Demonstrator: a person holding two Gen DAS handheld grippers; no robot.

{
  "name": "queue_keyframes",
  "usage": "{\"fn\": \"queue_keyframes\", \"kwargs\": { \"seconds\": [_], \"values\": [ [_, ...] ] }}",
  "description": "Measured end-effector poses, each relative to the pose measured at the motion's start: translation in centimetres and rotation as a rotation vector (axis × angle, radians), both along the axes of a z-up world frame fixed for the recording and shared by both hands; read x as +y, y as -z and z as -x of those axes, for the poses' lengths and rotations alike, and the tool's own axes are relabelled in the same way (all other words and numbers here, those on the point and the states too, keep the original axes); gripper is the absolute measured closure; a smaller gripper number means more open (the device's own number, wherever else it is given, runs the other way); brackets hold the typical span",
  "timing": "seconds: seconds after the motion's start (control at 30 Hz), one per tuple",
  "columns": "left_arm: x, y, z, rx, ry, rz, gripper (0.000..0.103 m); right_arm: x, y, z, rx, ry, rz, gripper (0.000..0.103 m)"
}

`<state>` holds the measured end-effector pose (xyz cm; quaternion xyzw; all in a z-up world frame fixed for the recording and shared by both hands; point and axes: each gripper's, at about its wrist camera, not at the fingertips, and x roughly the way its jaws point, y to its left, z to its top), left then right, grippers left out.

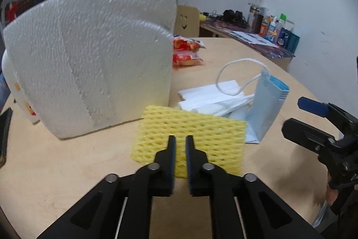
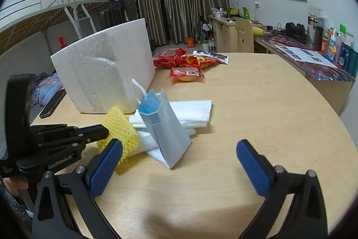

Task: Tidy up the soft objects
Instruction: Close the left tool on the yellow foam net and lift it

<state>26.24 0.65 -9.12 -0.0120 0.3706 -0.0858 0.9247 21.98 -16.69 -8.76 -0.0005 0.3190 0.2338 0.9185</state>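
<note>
A yellow foam net sleeve point(image 1: 201, 127) lies at the near middle of the wooden table, and my left gripper point(image 1: 180, 138) is shut on its near edge. In the right wrist view the net point(image 2: 120, 127) curls up off the table where the left gripper point(image 2: 105, 131) pinches it. Just right of the net, a folded stack of pale blue face masks point(image 1: 268, 102) point(image 2: 165, 127) stands tent-like on white folded tissues point(image 1: 208, 95) point(image 2: 192, 109). My right gripper point(image 2: 179, 145) hangs open before the masks with nothing between its fingers. It also shows at the right edge point(image 1: 293, 115).
A big curved white foam sheet point(image 1: 89, 59) point(image 2: 100, 73) stands behind the net on the left. Red snack packets point(image 1: 185, 57) point(image 2: 185, 73) lie farther back. A dark phone point(image 2: 52, 104) rests at the table's left edge. A cluttered desk point(image 2: 313, 59) runs along the right wall.
</note>
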Motion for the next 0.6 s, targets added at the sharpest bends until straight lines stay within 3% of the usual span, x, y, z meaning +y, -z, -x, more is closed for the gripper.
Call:
{"fn": "queue_keyframes", "kwargs": {
  "seconds": [0.07,0.1,0.13,0.47,0.6],
  "values": [
    [-0.5,-0.1,0.0,-0.001,0.007,-0.01,0.058,0.0,-0.1,-0.1,0.0,0.002,-0.003,0.0],
    [-0.5,-0.1,0.0,-0.002,0.007,-0.012,0.039,-0.1,-0.1,-0.1,-0.002,0.0,-0.005,0.0],
    [-0.6,-0.1,0.0,-0.001,0.004,-0.016,0.028,0.0,-0.1,-0.1,-0.004,0.0,-0.005,0.0],
    [-1.2,1.4,-1.4,0.092,0.026,-0.033,0.026,0.2,-0.1,-0.3,-0.003,-0.01,-0.01,0.0],
    [-1.4,1.6,-1.6,0.102,0.025,-0.056,0.042,0.1,0.1,-0.4,0.001,-0.002,-0.009,0.0]
  ]
}}
